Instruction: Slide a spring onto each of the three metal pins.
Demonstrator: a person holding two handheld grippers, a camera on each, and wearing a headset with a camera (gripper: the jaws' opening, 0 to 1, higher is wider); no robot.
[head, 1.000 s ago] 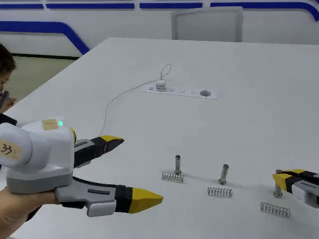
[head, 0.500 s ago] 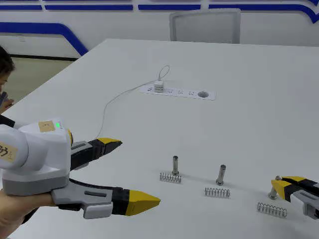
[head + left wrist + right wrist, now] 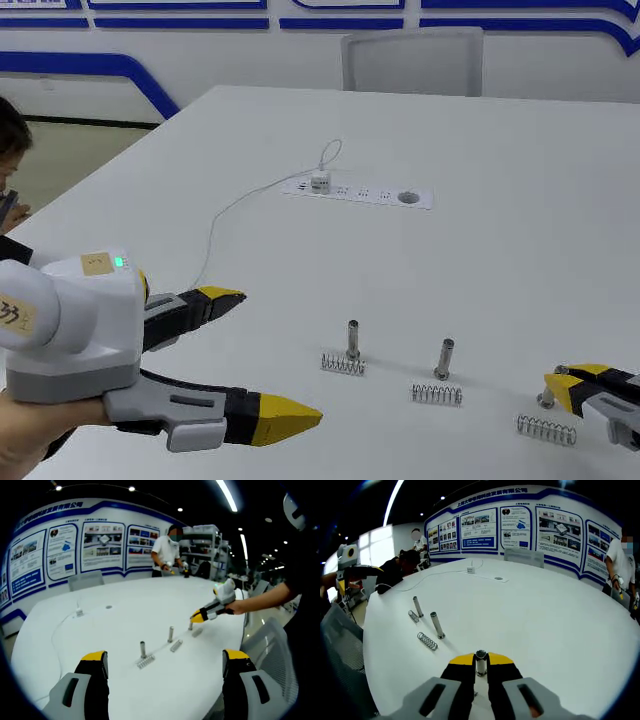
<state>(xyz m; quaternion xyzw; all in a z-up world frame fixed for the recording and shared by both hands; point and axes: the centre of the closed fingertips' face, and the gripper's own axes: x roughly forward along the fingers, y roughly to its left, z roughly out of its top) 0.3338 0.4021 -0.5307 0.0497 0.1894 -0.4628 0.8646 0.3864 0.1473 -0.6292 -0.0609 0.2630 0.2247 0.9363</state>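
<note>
At the head view's edge, right tool (image 3: 558,383) — half cropped — pinches a pin (image 3: 480,661); left tool (image 3: 279,352) spread.

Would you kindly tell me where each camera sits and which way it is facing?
Head view: on the headset, looking forward and down the table at the pins; the left tool, the hand holding it and the right tool show.
Left gripper view: on the left tool, looking between its open jaws across the table toward the right tool.
Right gripper view: on the right tool, looking along jaws shut on the end pin.
Shared: all views show the middle pin.
</note>
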